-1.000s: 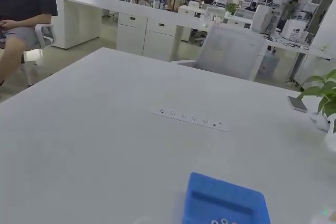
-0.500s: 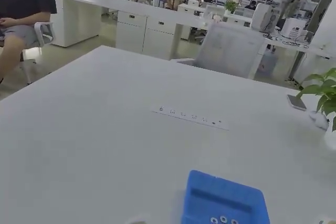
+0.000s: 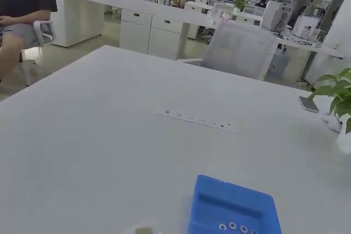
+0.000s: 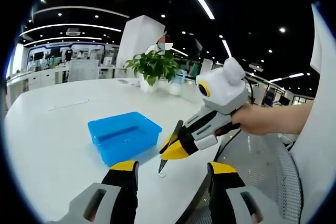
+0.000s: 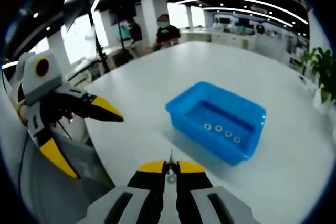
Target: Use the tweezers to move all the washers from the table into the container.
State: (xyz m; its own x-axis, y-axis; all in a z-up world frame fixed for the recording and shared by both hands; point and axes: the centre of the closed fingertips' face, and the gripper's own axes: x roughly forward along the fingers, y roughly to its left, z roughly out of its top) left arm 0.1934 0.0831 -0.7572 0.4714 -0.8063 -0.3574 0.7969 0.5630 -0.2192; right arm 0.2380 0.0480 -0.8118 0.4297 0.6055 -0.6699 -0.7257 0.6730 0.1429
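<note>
Jaws of the right gripper (image 5: pixel 169 170) are pinching the tweezers (image 5: pixel 170 157), pointing at what seems a washer (image 4: pixel 163 174) just before the container (image 5: pixel 210 141); on the left gripper (image 4: pixel 173 167) they are gaping. Nipping its rim gently is looking wise.

1. The left tool (image 4: pixel 170 167), grey-bodied with yellow-tipped black jaws, is rising from the bottom edge. Its jaws are standing wide apart and are holding nothing.
2. The right tool (image 4: pixel 172 148), white-bodied with yellow and black jaws, is hanging over the near edge of the white table (image 4: pixel 47 140), gripped by a person's hand (image 4: pixel 258 120).
3. Its jaws are pinching thin dark tweezers (image 4: pixel 160 165), which are pointing down at the table. Whether the tip is touching is unclear.
4. A blue rectangular plastic container (image 4: pixel 131 148) is sitting on the table just beside the tweezers' tip.
5. A leafy green potted plant (image 4: pixel 153 66) is standing farther back on the table.
6. A grey mesh chair (image 4: pixel 262 156) is showing below the hand.
</note>
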